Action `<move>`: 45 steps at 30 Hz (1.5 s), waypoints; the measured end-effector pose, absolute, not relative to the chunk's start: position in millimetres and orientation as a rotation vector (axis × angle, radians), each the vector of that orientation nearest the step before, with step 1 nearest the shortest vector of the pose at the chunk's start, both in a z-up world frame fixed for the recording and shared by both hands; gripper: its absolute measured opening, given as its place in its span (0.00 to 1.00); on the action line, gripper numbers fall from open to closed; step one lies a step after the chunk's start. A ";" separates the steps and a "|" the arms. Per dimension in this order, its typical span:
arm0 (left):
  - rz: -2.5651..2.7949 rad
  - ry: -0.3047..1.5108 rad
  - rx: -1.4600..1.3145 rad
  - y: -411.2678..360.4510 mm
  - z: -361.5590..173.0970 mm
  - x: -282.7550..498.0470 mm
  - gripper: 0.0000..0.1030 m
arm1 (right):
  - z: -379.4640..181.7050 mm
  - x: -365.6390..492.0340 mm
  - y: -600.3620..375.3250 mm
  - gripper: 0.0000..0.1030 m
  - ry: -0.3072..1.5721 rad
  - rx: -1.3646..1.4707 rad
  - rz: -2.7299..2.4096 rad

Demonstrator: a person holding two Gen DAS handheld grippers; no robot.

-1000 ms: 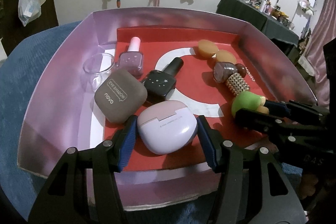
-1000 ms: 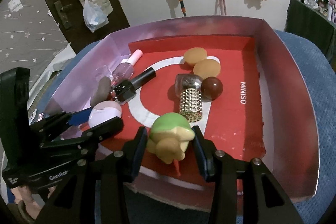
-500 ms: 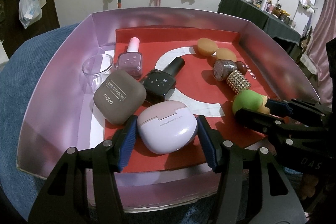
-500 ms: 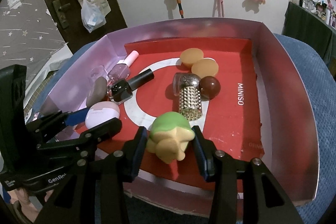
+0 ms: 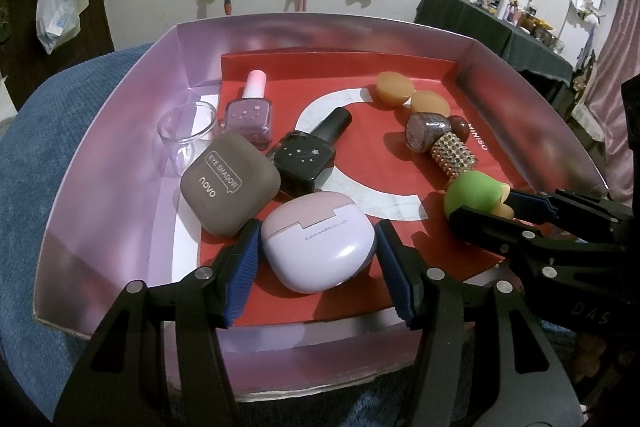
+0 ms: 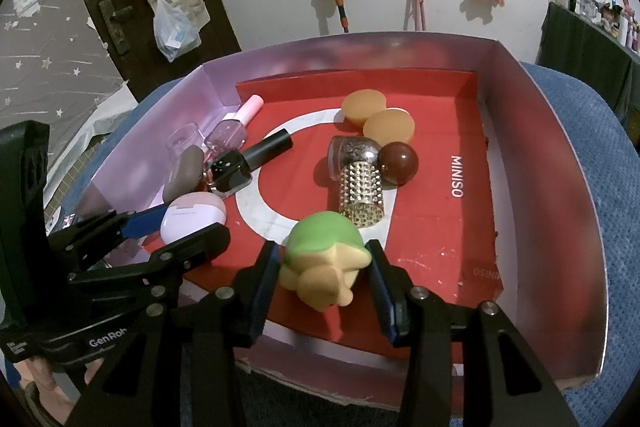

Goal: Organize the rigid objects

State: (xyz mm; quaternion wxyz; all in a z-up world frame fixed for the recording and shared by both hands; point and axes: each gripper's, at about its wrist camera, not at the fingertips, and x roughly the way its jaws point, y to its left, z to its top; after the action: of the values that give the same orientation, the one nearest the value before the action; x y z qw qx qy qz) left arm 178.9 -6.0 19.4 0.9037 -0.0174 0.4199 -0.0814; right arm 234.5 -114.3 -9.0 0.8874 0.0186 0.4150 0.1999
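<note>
My left tongs [image 5: 316, 259] straddle the lilac case [image 5: 318, 241] near the box's [image 5: 120, 155] front edge; the pads look just off its sides, so I'd call them apart. My right tongs [image 6: 322, 273] bracket the green-capped toy [image 6: 324, 259] at the front edge too, the left pad touching it, the right one apart from it. The brown eye-shadow case [image 5: 230, 183] lies just beside the lilac case, towards the box's left wall.
</note>
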 end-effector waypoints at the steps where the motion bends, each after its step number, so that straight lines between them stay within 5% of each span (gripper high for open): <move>1: -0.168 0.868 -0.037 -6.0 19.1 178.6 0.54 | -9.1 234.3 -114.8 0.46 0.862 0.039 0.415; 8: -0.163 0.871 -0.034 -5.7 19.0 177.7 0.54 | -7.9 233.3 -115.1 0.46 0.858 0.041 0.419; 15: -0.157 0.845 -0.040 -4.9 26.5 172.2 0.67 | 2.1 225.9 -117.0 0.46 0.830 0.042 0.420; 25: -0.115 0.786 -0.040 0.4 45.6 151.8 0.83 | 28.1 200.1 -124.8 0.62 0.742 0.063 0.410; 31: -0.100 0.755 -0.039 1.1 52.0 137.8 0.84 | 38.4 179.9 -127.8 0.73 0.673 0.067 0.373; 34: -0.076 0.733 -0.026 0.8 53.6 130.5 0.95 | 38.4 173.9 -130.0 0.77 0.651 0.068 0.344; 45: -0.043 0.690 -0.007 0.0 52.4 114.5 1.00 | 30.7 154.7 -131.2 0.90 0.582 0.057 0.228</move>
State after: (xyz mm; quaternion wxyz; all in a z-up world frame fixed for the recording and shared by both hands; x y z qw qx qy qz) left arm 114.5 0.0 52.4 0.9408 -0.0033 0.3384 -0.0213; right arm 154.7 -131.2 30.7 0.9511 0.0280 0.2864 0.1123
